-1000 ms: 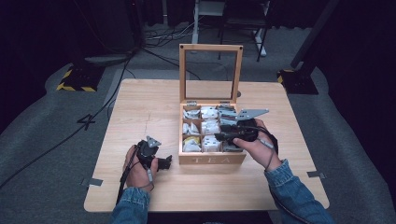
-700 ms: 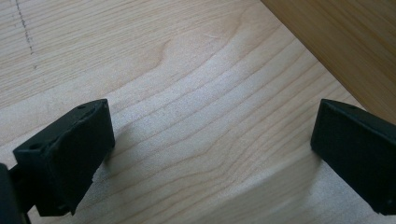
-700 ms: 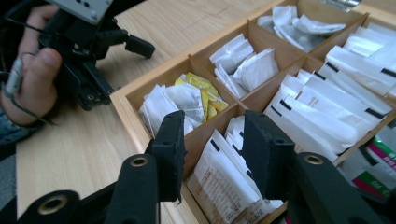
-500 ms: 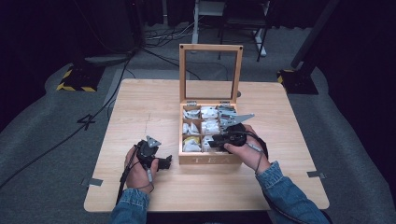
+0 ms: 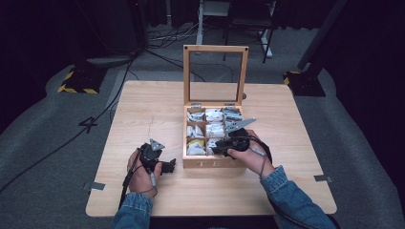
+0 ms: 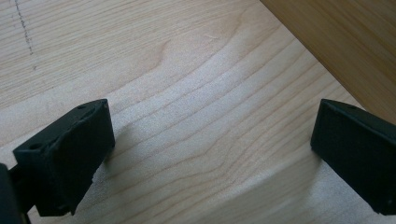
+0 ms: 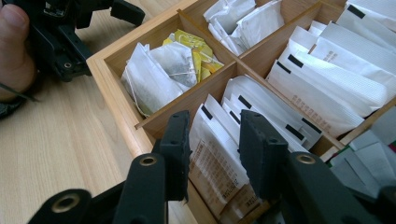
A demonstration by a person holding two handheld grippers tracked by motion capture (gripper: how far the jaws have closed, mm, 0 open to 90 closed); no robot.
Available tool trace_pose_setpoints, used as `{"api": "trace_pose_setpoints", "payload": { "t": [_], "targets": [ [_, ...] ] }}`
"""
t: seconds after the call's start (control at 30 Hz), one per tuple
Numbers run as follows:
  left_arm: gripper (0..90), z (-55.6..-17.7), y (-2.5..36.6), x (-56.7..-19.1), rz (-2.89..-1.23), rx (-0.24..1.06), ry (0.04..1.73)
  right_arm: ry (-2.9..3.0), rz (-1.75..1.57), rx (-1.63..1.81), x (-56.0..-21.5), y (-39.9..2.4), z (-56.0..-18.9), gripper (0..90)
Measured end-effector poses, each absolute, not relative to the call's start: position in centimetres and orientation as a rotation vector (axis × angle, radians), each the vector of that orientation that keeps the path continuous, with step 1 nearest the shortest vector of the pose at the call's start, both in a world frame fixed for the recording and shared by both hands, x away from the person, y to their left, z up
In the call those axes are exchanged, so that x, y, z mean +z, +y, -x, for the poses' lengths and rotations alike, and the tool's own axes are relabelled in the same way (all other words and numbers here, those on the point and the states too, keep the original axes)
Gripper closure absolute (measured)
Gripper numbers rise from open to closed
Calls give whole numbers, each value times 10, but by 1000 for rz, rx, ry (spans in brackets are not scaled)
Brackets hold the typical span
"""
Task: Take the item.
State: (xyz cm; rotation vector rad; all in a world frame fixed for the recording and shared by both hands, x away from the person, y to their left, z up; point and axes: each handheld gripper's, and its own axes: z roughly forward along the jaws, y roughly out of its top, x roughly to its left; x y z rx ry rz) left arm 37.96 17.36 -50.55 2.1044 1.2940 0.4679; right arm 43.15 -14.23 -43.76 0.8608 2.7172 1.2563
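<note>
Wooden tea box [image 5: 213, 162] sits lid-up mid-desk; my right gripper [image 7: 212, 140], jaws part-open, straddles white packets [image 7: 219, 158] in its front compartment, nothing lifted yet, left gripper [image 6: 210, 144] idle, spread wide beside it.

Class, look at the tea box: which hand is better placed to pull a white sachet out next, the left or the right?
Probably the right. The right tool already sits with its jaws either side of the white sachets in the wooden tea box, while the left tool rests wide open on the bare table beside the box.
</note>
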Motion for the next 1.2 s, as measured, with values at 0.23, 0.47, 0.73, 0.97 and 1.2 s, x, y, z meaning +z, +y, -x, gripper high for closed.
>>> {"api": "trace_pose_setpoints", "payload": {
  "t": [0.23,0.47,0.73,0.97,1.2],
  "targets": [
    [0,-380,174,-505,-2104,468,1294,2761,-854,1214,-432,-145,-429,779],
    [0,-380,174,-505,-2104,468,1294,2779,-835,1172,-438,-141,-430,779],
    [0,-380,174,-505,-2105,467,1294,2793,-782,1145,-438,-140,-428,857],
    [0,-380,174,-505,-2104,467,1295,2762,-749,1170,-433,-142,-427,866],
    [0,-380,174,-505,-2106,467,1293,2654,-710,1268,-418,-148,-422,868]
  ]
}}
